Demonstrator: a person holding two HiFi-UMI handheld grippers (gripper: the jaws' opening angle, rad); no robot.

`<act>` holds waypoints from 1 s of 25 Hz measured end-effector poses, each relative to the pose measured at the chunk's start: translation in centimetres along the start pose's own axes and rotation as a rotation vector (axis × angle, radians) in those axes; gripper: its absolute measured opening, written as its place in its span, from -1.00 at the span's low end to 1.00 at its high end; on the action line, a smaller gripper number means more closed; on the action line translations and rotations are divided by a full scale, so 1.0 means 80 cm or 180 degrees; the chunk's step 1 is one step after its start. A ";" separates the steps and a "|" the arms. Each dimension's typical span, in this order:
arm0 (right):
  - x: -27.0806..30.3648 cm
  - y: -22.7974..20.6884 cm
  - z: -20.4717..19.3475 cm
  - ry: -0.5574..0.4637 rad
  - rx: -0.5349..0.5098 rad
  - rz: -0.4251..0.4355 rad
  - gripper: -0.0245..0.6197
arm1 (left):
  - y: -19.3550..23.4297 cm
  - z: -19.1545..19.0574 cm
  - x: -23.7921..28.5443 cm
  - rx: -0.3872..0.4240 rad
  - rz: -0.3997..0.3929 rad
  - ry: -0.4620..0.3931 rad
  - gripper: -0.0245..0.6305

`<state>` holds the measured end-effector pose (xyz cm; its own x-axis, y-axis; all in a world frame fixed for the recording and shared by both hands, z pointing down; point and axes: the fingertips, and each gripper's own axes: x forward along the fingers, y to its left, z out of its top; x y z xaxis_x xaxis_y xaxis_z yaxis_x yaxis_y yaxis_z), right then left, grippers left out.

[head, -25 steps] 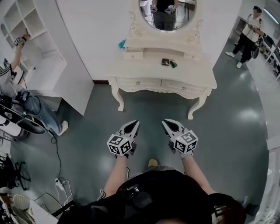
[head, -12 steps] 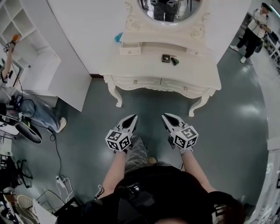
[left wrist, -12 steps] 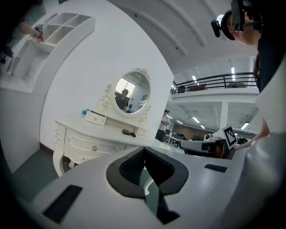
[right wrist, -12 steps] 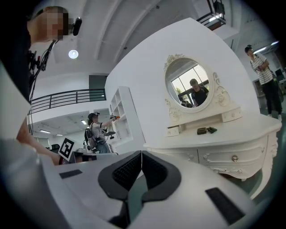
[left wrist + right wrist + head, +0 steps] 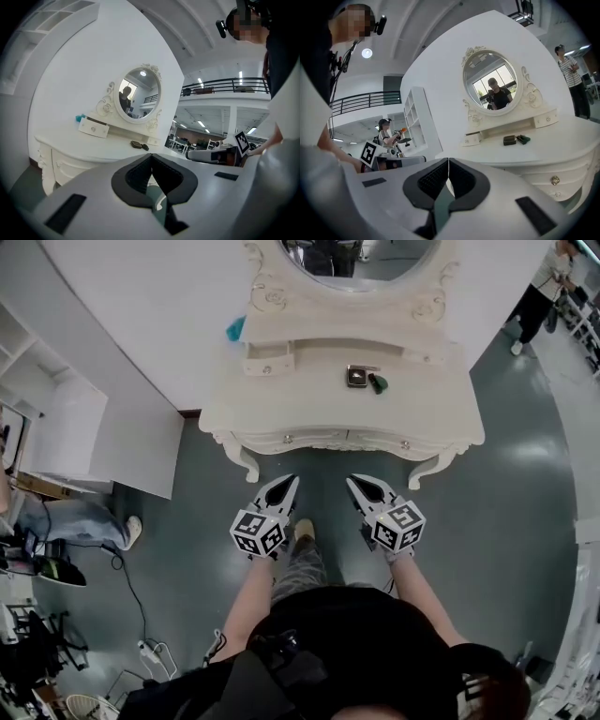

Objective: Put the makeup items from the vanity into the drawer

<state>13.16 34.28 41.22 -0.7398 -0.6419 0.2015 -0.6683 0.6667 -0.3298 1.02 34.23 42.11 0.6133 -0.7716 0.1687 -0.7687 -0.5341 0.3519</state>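
Note:
A white vanity [image 5: 328,413] stands ahead, with a dark square compact [image 5: 356,377] and a small green item [image 5: 375,383] side by side on its top. Both lie under the oval mirror [image 5: 361,254]. A little upper drawer [image 5: 267,359] at the left sticks out. My left gripper [image 5: 289,482] and right gripper [image 5: 354,482] hang over the floor just short of the vanity's front, both shut and empty. The left gripper view shows shut jaws [image 5: 151,157] facing the compact [image 5: 136,144]. In the right gripper view the jaws [image 5: 448,161] are shut too, and the compact [image 5: 509,139] lies beyond them.
Two wide front drawers with knobs [image 5: 286,439] run under the vanity's top. A teal object [image 5: 234,330] sits at the top's back left. A white shelf unit [image 5: 56,427] stands left. A person's legs [image 5: 84,521] and cables [image 5: 141,615] lie left. Another person [image 5: 539,296] stands far right.
Both grippers have come forward to the vanity, which now fills more of the head view. Their jaws stay shut throughout.

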 end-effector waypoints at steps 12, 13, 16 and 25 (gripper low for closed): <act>0.137 -0.079 0.047 0.0056 0.0074 -0.0293 -0.86 | 0.114 0.060 0.107 0.0014 -0.0282 0.0133 -0.89; 0.145 -0.085 0.050 0.0052 0.0082 -0.0330 -0.86 | 0.120 0.062 0.113 0.0016 -0.0310 0.0146 -0.89; 0.163 -0.105 0.053 0.0053 0.0118 -0.0515 -0.86 | 0.135 0.068 0.130 0.0011 -0.0367 0.0186 -0.89; 0.179 -0.187 0.050 0.0281 0.0003 -0.1143 -0.85 | 0.150 0.060 0.178 -0.0050 -0.0506 0.0297 -0.89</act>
<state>12.84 13.62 45.33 -0.4620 -0.7998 0.3833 -0.8866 0.4044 -0.2246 -0.35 15.20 44.27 0.7415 -0.6422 0.1943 -0.6583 -0.6406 0.3953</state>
